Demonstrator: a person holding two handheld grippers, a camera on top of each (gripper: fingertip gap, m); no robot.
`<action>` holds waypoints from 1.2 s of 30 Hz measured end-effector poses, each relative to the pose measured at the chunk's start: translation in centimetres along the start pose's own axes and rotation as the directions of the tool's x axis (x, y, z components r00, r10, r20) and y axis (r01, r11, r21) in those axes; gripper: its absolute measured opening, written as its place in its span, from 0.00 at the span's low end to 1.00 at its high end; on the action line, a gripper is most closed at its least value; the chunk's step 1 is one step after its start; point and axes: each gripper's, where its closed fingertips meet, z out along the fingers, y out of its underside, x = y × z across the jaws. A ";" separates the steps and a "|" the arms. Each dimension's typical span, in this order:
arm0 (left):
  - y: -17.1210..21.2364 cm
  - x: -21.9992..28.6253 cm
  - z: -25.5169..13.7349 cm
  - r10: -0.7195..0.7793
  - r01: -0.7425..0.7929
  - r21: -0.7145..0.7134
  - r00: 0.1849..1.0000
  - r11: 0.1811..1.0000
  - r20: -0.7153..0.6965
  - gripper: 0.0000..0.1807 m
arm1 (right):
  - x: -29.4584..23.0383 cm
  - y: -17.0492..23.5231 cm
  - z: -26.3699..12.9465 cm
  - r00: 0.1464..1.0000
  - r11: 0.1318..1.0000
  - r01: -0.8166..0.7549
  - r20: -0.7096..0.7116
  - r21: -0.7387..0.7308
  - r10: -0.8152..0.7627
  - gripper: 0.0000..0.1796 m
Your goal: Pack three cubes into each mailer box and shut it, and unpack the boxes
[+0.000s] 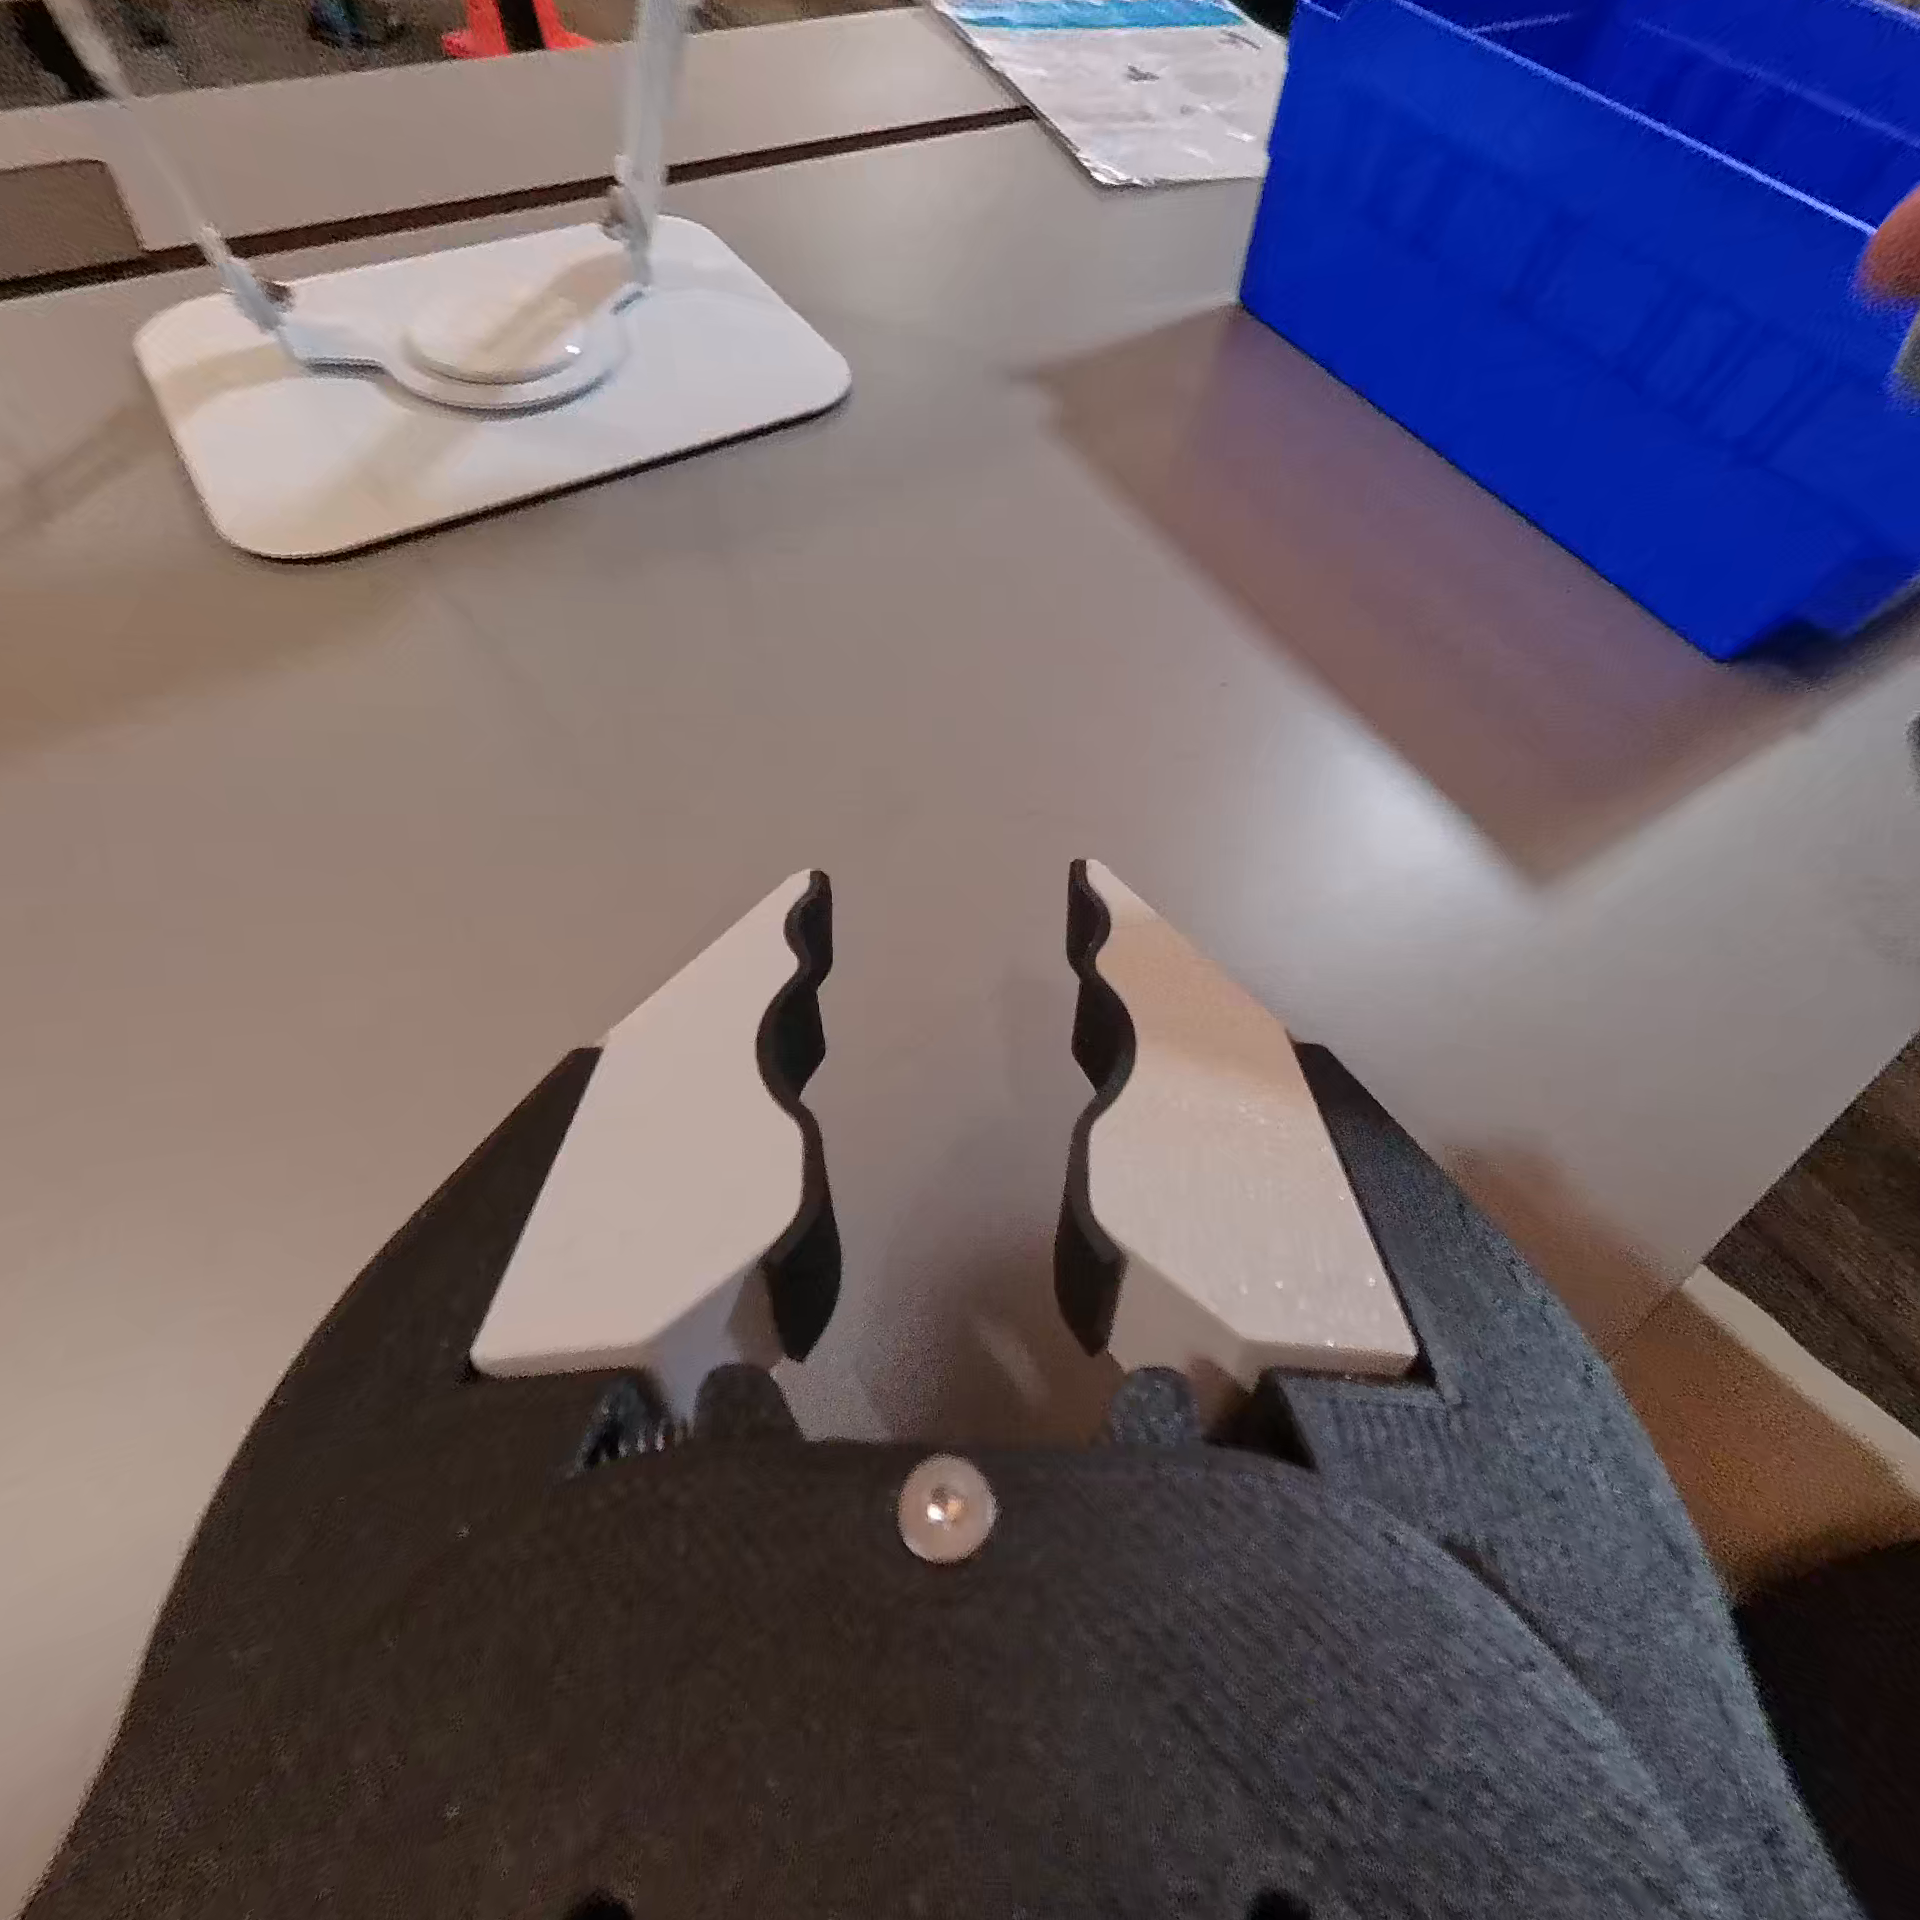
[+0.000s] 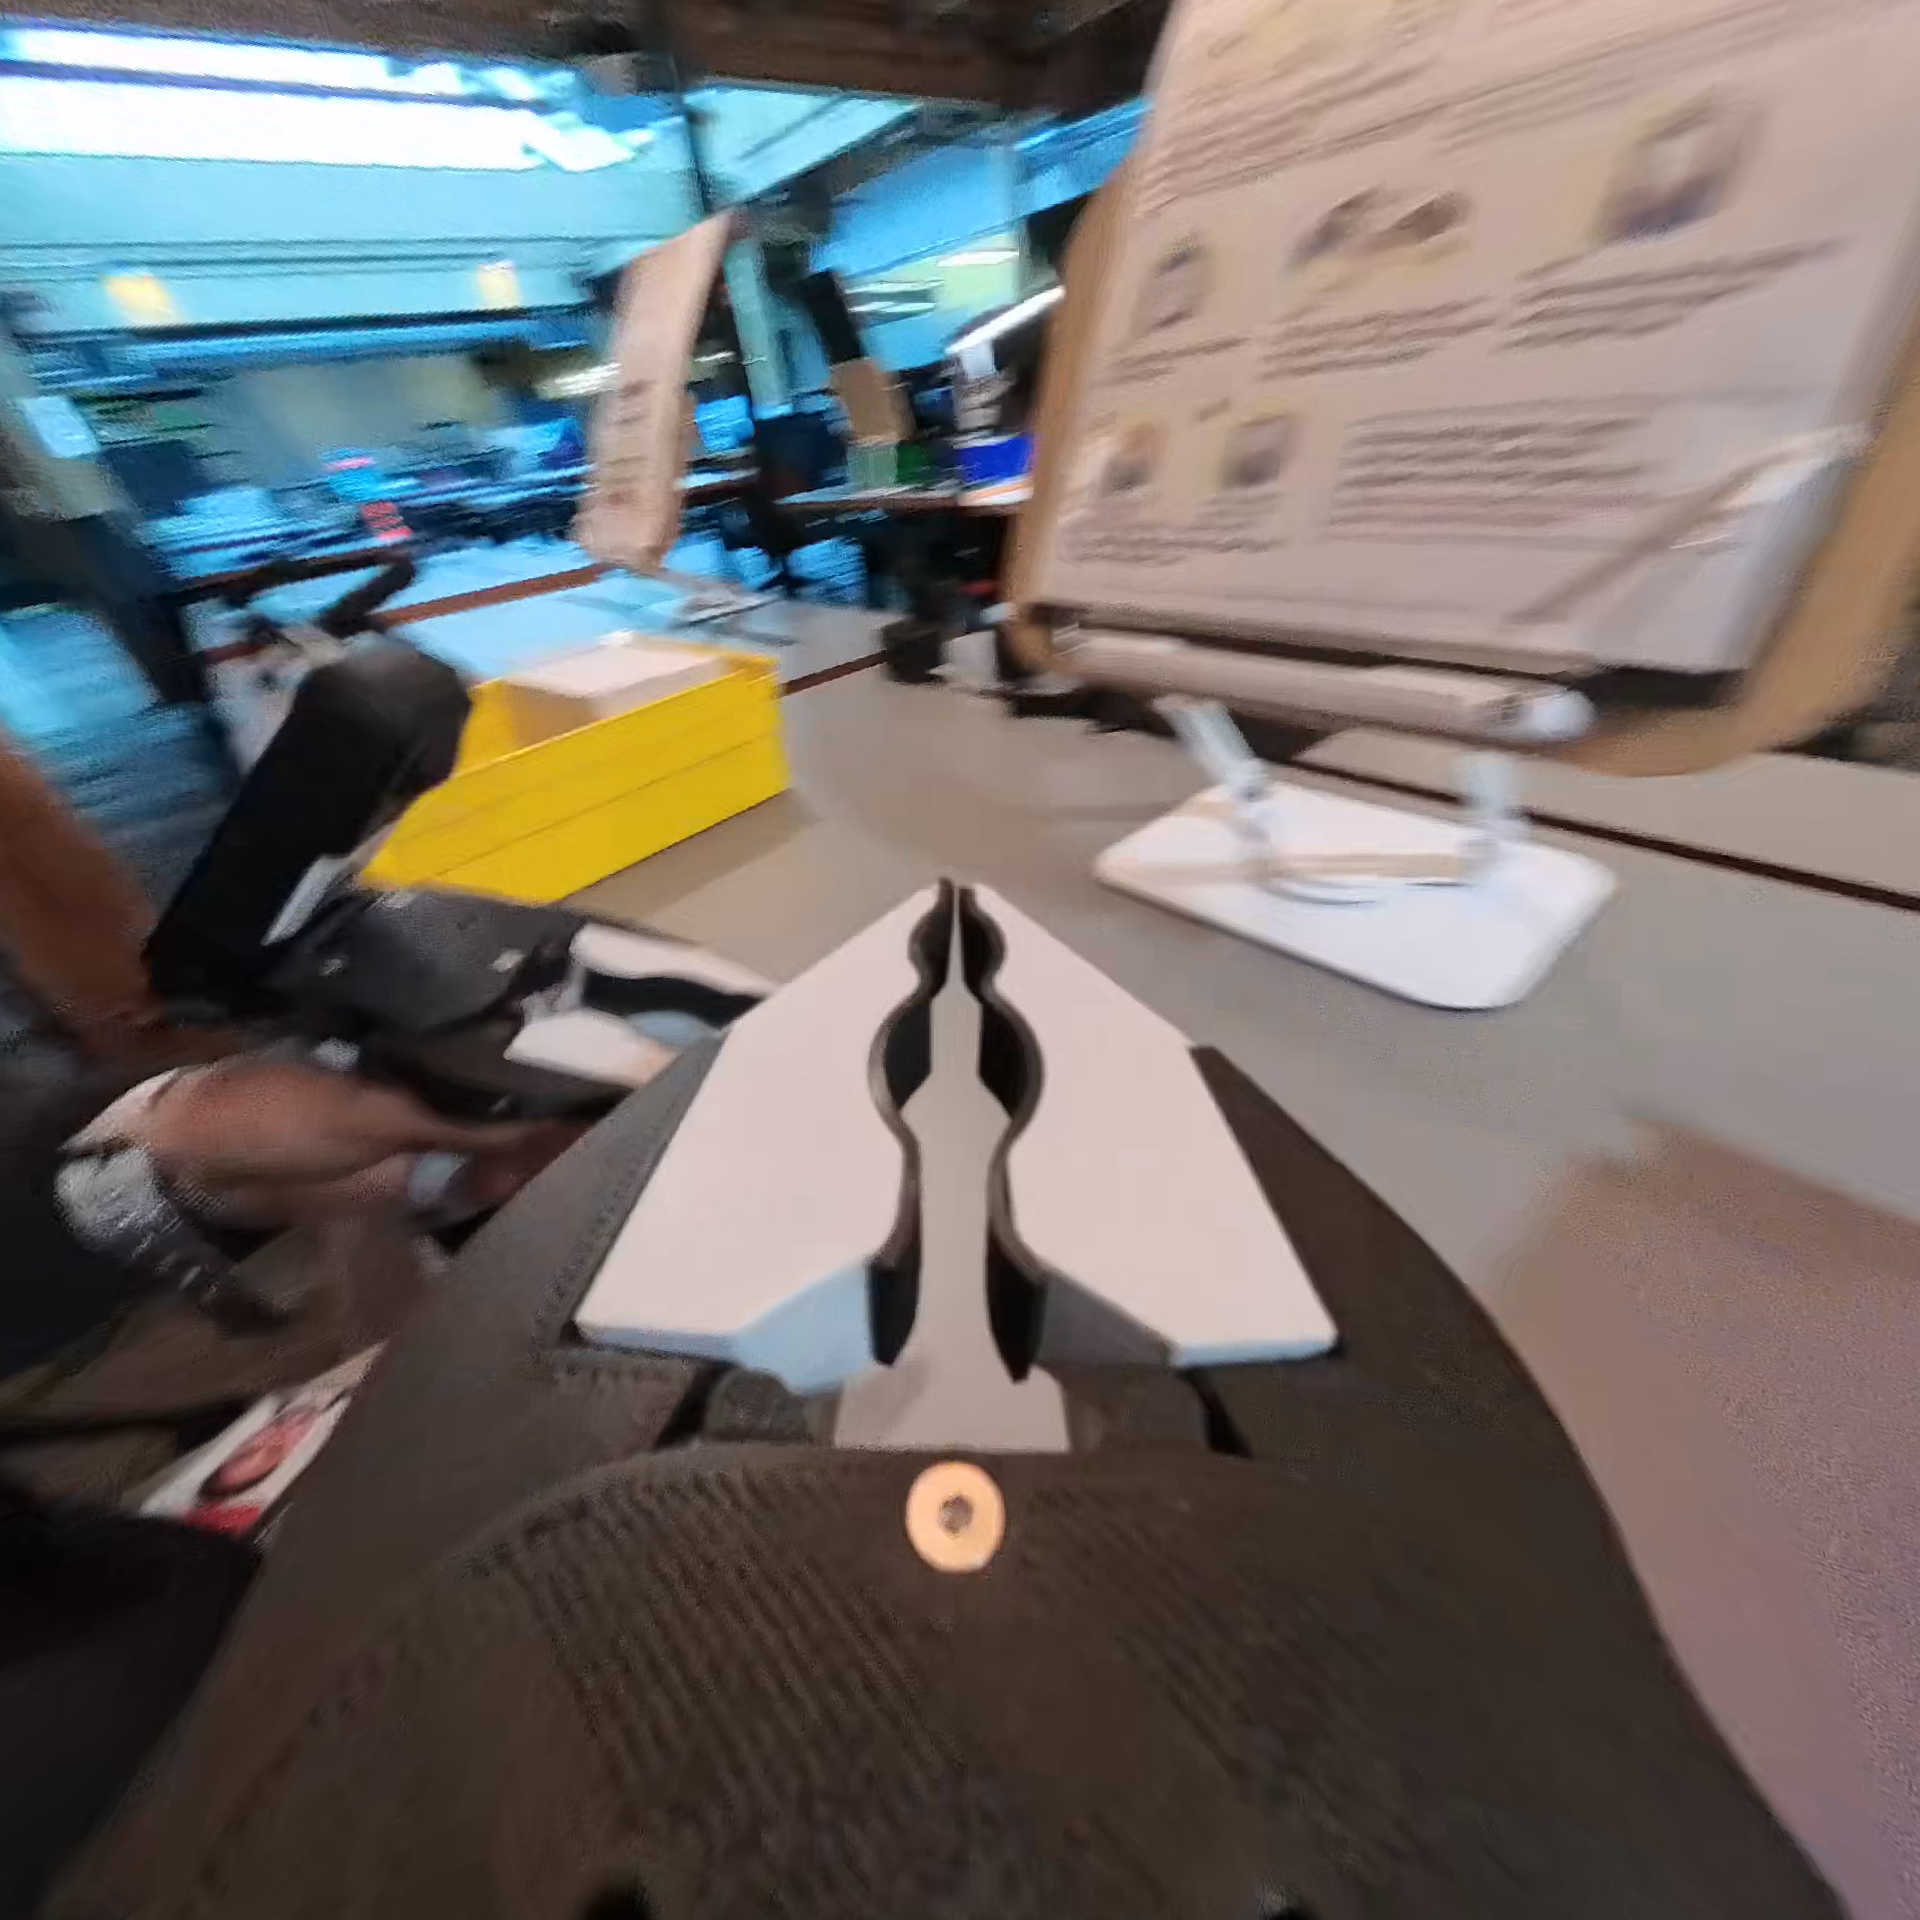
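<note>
- The left claw sits at the lower middle of the left wrist view, its two white fingers parted with bare grey surface showing in the gap; it holds nothing.
- The right claw sits at the middle of the right wrist view, its fingertips touching at the front, closed with nothing between them.
- No cube shows in either view, and I cannot make out a mailer box for certain.
- A blue bin stands at the upper right of the left wrist view, on the surface, well apart from the left claw.
- A yellow bin stands at the middle left of the right wrist view; something pale lies inside it, too blurred to tell what.
- A white stand rests at the upper left of the left wrist view; in the right wrist view it carries a tilted printed board at the upper right.
- A crumpled silvery sheet lies at the top of the left wrist view, just beside the blue bin.
- At the left edge of the right wrist view a hand grips the other tool, all of it blurred.
</note>
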 end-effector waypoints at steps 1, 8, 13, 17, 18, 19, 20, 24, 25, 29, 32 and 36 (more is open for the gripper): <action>0.0 -0.6 -0.3 -0.008 0.008 0.007 1.000 1.000 0.012 0.25 | -1.3 1.2 1.3 0.999 1.000 -0.012 0.050 -0.023 0.013 0.03; 0.6 -4.1 -1.3 -0.113 0.112 0.025 0.993 0.993 0.034 0.24 | -3.9 3.9 8.2 0.985 0.983 -0.073 0.144 -0.166 0.097 0.08; 1.4 -6.3 -1.1 -0.077 0.076 0.015 0.994 0.997 0.082 0.24 | -3.6 8.4 8.9 0.988 0.960 -0.004 0.146 -0.281 0.047 0.19; 1.2 -8.0 -1.3 -0.064 0.061 0.022 0.988 0.998 0.142 0.26 | -2.4 10.4 8.2 0.991 0.940 0.043 0.137 -0.338 0.005 0.21; 0.9 -8.6 -1.6 -0.069 0.066 0.027 0.984 0.997 0.167 0.28 | -2.2 10.3 8.2 0.990 0.940 0.049 0.141 -0.337 -0.001 0.22; 0.5 -9.4 -2.1 -0.079 0.072 0.046 0.978 0.996 0.195 0.29 | -2.2 10.2 8.2 0.989 0.942 0.051 0.147 -0.332 -0.002 0.22; 0.1 -10.4 -2.6 -0.087 0.072 0.074 0.970 0.995 0.228 0.29 | -2.2 10.1 8.2 0.988 0.944 0.048 0.152 -0.327 0.003 0.22; -1.0 -15.7 -5.2 -0.066 0.009 0.140 0.909 0.990 0.412 0.24 | -2.5 10.9 8.3 0.981 0.934 -0.003 0.180 -0.356 0.072 0.22; -1.1 -16.7 -5.9 -0.061 -0.009 0.151 0.892 0.989 0.448 0.24 | -2.6 11.0 8.3 0.979 0.932 -0.009 0.186 -0.362 0.081 0.22; -0.9 -19.2 -7.9 -0.054 -0.040 0.160 0.839 0.986 0.541 0.24 | -3.0 10.8 8.4 0.975 0.934 -0.016 0.202 -0.356 0.094 0.22; -0.5 -19.7 -8.6 -0.042 -0.059 0.158 0.823 0.986 0.567 0.25 | -3.4 10.7 8.7 0.970 0.935 -0.009 0.224 -0.353 0.094 0.22; -0.1 -20.0 -10.2 0.038 -0.151 0.122 0.766 0.981 0.642 0.27 | -4.4 10.8 9.7 0.958 0.933 -0.012 0.262 -0.360 0.114 0.22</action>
